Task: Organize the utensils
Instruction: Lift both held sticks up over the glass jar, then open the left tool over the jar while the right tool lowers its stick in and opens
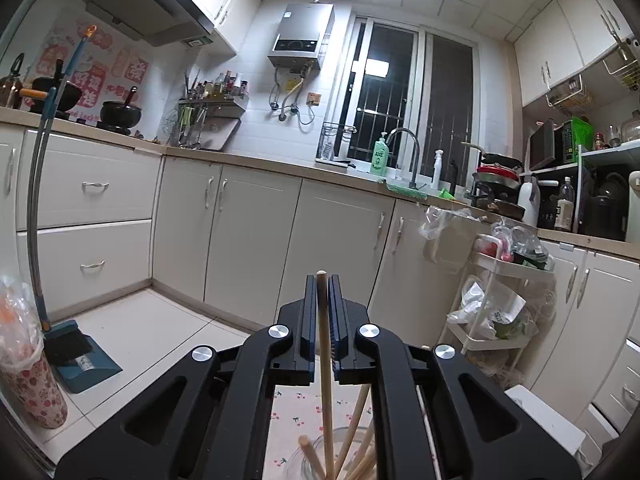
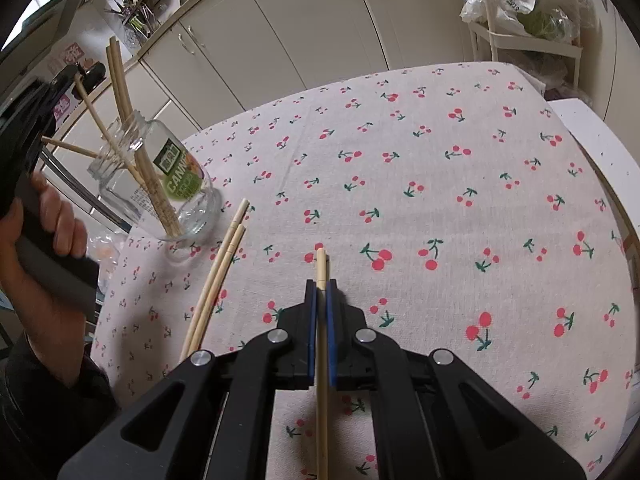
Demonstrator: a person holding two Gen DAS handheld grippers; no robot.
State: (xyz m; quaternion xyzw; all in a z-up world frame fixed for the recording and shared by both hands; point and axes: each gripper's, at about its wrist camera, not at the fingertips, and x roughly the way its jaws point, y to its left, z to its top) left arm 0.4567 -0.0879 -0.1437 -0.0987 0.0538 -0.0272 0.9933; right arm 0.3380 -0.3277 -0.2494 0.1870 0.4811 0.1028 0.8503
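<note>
Left wrist view: left gripper (image 1: 322, 280) clamps a chopstick (image 1: 325, 360) whose lower end is over the jar (image 1: 320, 456); releasing off-centre could miss. Right gripper (image 2: 321, 285) clamps another chopstick (image 2: 321, 360).

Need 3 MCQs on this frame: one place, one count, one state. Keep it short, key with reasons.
1. Where does the glass jar stand?
A. on the cherry-print tablecloth, near its edge
B. on the kitchen counter
C. on the floor

2. How many loose chopsticks lie on the cloth beside the jar?
A. none
B. two
C. five

3. What are the right tongs doing?
A. standing wide open, empty
B. clamped on a spoon
C. shut on a single chopstick

Key: 1 A, the right wrist view shows the jar on the cloth by the edge. 2 B, a pair lies side by side next to the jar. 3 C, one stick runs between the closed blue pads.
</note>
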